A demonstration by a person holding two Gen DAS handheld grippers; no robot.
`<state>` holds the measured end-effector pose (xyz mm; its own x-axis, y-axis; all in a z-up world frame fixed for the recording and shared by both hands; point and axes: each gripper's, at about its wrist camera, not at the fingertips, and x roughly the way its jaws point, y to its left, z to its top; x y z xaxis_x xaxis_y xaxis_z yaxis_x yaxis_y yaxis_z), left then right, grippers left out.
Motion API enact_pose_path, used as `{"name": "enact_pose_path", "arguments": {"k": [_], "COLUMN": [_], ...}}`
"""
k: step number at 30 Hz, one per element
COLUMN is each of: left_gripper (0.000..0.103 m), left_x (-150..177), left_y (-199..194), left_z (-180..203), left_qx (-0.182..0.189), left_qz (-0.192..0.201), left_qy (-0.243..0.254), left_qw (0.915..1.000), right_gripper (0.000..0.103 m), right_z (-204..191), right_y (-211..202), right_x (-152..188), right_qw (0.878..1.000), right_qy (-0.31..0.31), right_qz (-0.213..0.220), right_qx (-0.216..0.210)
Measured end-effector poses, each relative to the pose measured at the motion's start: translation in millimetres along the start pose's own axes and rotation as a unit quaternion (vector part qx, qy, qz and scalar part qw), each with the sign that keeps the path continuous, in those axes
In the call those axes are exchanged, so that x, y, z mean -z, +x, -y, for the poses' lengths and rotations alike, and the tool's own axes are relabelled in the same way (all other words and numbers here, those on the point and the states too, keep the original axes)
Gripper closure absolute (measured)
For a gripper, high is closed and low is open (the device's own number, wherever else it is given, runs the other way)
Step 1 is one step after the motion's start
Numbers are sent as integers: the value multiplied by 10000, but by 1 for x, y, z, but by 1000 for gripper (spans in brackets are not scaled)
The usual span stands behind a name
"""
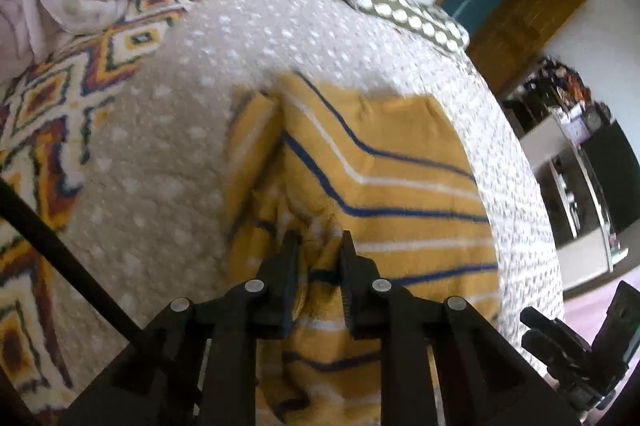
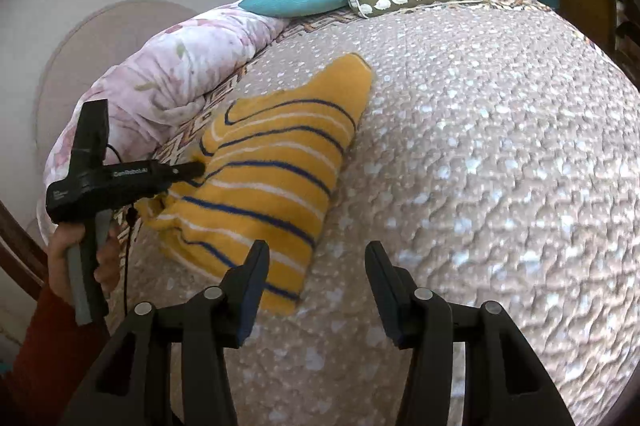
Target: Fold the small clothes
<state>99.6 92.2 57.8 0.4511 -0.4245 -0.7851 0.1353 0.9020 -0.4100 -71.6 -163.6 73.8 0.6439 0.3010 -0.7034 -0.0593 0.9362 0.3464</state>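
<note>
From the left wrist view, we see our left gripper (image 1: 318, 240) at lower centre, jaws narrow, pinching a bunched fold of the yellow striped garment (image 1: 384, 178), which lies mid-frame on the dotted bedspread (image 1: 168, 130). That shallow pinch may slip.

From the right wrist view, our right gripper (image 2: 316, 258) hangs wide and empty at bottom centre, the garment left of centre; unsupported cloth could sag and crease.

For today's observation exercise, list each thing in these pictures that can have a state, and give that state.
Left gripper: jaws shut on the yellow striped garment.
Right gripper: jaws open, holding nothing.
Yellow striped garment: partly folded, bunched at the gripped edge, lying on the bedspread.
Floral duvet: rolled up beside the garment.
</note>
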Motion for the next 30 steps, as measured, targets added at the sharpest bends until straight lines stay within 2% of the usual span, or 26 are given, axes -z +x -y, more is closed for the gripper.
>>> {"name": "enact_pose_path", "arguments": {"k": [2,4,5,8,10,11,13,15,16,17,21,23,26,29,30], "left_gripper": [85,84,83,72,56,54,53,54,60,62,65,65,55,42,38], "left_x": [-3,-1,2,7,11,16,22,27,29,32,40,45,50,57,61], "left_y": [-2,2,6,10,11,11,14,14,14,15,18,25,32,24,18], "left_z": [-18,-29,-31,-35,-40,-43,-50,-50,-45,-36,12,30,47,49,45], "left_qx": [5,18,25,20,-31,-27,156,257,301,334,111,256,357,116,75], "left_qz": [91,74,76,175,222,254,294,324,318,299,297,219,74,148,173], "left_qy": [-263,-349,-334,-351,-420,-473,-650,-848,-892,-875,-464,-353,-194,-51,-44], "left_qw": [9996,9994,9994,9992,9989,9986,9973,9955,9950,9952,9984,9988,9991,9998,9998], "right_gripper": [45,37,36,36,36,37,55,67,69,70,71,71,69,56,51], "right_z": [2,7,11,21,21,20,19,26,28,29,32,49,78,90,89], "right_y": [10,26,40,77,106,116,131,128,120,111,70,53,47,49,42], "right_x": [-10,-21,-30,-43,-48,-49,-48,-51,-53,-56,-64,-62,-55,-48,-47], "right_qw": [10000,9998,9991,9933,9862,9839,9789,9722,9711,9722,9825,9848,9866,9912,9928], "right_qy": [-5,124,298,811,1127,1209,1458,1653,1651,1581,1155,1188,1399,1256,1161], "right_qz": [23,-1,-66,-274,-408,-502,-617,-633,-598,-532,-279,-170,-182,-345,-269], "right_qx": [-28,-168,-309,-774,-1143,-1220,-1295,-1531,-1615,-1642,-1433,-1257,-816,-232,-108]}}
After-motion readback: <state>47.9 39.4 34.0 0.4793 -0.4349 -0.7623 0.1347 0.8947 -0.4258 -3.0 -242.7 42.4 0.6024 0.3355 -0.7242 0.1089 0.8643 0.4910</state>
